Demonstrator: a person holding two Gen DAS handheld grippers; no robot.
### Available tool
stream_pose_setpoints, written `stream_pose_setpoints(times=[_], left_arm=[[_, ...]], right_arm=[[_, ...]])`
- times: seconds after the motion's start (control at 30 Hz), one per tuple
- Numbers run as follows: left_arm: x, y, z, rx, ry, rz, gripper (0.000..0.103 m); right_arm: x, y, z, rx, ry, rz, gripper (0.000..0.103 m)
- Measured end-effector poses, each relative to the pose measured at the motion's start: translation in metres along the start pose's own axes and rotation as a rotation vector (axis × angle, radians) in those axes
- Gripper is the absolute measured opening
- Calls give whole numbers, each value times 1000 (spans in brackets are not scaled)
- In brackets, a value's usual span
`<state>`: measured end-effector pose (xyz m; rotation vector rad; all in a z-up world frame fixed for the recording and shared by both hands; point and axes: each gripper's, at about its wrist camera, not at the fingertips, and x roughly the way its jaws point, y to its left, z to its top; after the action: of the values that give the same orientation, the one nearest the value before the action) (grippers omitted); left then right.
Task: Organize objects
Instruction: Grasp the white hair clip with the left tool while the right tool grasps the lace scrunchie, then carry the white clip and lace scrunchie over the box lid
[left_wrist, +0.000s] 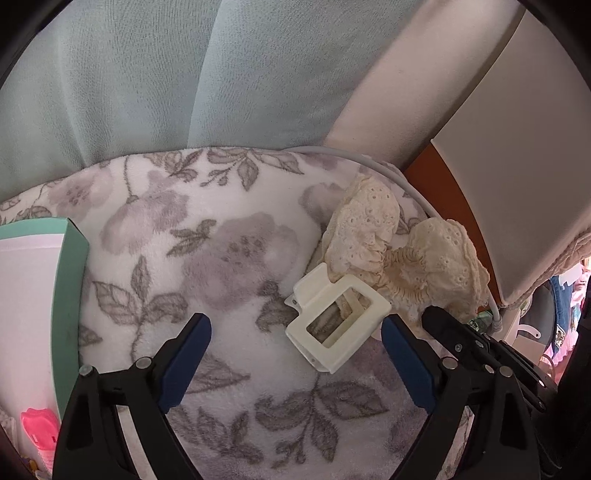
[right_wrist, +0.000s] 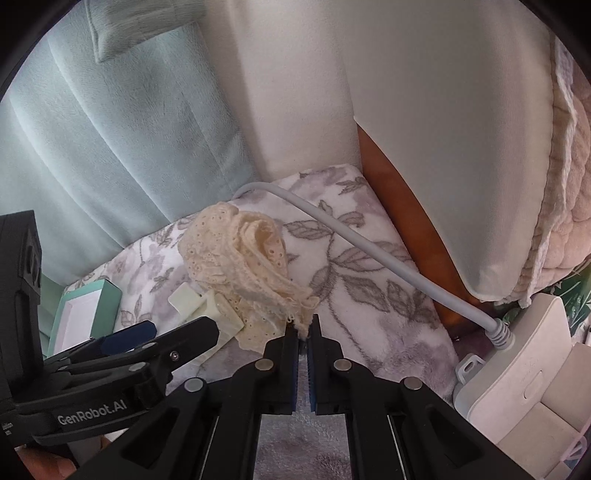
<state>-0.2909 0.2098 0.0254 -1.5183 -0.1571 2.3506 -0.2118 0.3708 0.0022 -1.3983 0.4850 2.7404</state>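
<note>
A cream lace scrunchie (left_wrist: 391, 240) lies bunched on a floral fleece blanket (left_wrist: 207, 236). A white claw hair clip (left_wrist: 338, 326) rests against its near edge. My left gripper (left_wrist: 295, 330) is open; the clip lies between its fingers, nearer the right one, with no contact visible. In the right wrist view my right gripper (right_wrist: 304, 328) is shut on the near edge of the scrunchie (right_wrist: 240, 251). The clip (right_wrist: 201, 304) sits left of it, partly under the lace. The left gripper (right_wrist: 177, 330) reaches in from the left.
A mint-green box (left_wrist: 70, 280) with a white inside stands at the left, a pink item (left_wrist: 38, 424) near it. A grey cable (right_wrist: 354, 254) crosses the blanket to a white adapter (right_wrist: 517, 354). Teal cushions (left_wrist: 147, 74) and cream cushions (right_wrist: 424, 129) rise behind; a wooden frame (right_wrist: 402, 206) shows on the right.
</note>
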Motion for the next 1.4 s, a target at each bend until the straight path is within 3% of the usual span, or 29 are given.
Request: stream_pose_setpoints(times=[0.23,0.37,0.53,0.97,1.4], left_arm=[[12,-12,2,62,-11,26,81],[10,-12,2,62,-21,43,57],[3,-6,0,37,-33,23,50],[-36,17,-33,-24,-36,24,50],[-108,36,-21,-75,-170,-3,50]], right_arm=[[5,-6,-2,16,9,0,4],[5,-7,-2,22,7,0,4],[-1,-7,-2,33,-1,1,4],[-41,17,-2,10,-47,36,4],[-94,80,18,-106,-157,58,4]])
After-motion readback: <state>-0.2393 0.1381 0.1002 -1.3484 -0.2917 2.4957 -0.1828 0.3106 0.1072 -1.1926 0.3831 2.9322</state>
